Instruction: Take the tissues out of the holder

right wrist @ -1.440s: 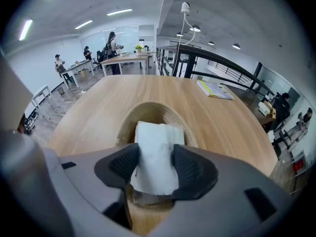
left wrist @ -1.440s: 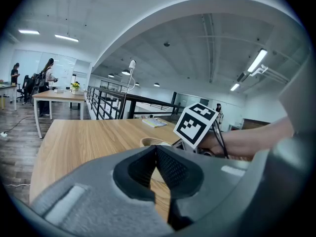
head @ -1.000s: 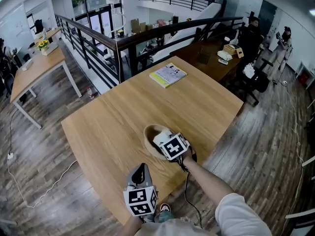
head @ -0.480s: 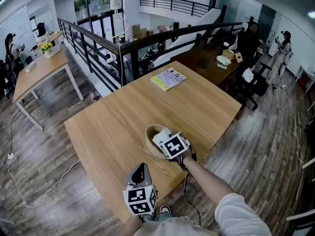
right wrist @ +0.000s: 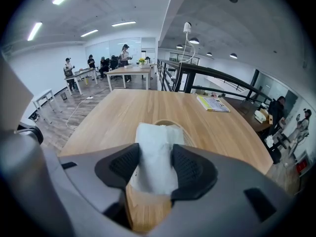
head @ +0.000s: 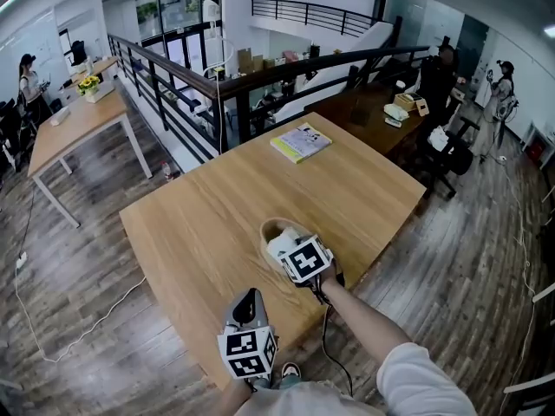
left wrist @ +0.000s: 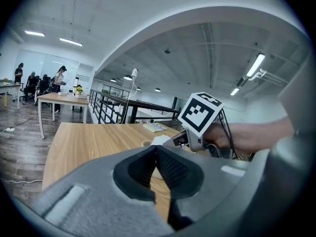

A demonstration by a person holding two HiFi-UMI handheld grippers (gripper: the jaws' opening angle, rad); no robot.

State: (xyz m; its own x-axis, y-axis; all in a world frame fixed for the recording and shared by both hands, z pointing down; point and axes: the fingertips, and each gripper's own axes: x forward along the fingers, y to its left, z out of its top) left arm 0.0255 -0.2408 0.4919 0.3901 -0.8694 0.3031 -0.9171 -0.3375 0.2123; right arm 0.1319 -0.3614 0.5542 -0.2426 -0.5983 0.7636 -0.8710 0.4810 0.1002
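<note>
A wooden bowl-shaped holder (head: 270, 230) sits near the front of the wooden table (head: 199, 215). A folded wad of white tissues (head: 281, 244) stands in it. My right gripper (head: 288, 251) reaches over the holder's near side. In the right gripper view its pads (right wrist: 190, 169) press the tissues (right wrist: 155, 149) from both sides, and the holder's rim (right wrist: 172, 122) shows just behind. My left gripper (head: 249, 296) hovers at the table's near edge, away from the holder. Its jaws (left wrist: 156, 150) meet at the tips with nothing between them.
A yellow-green book (head: 300, 141) lies at the table's far corner. A black railing (head: 217, 85) runs behind the table, with more desks and people beyond it. The table's edge drops to the wooden floor just right of the holder.
The head view has drifted a little. My right gripper stays on the tissues at the holder, and my left gripper has not moved.
</note>
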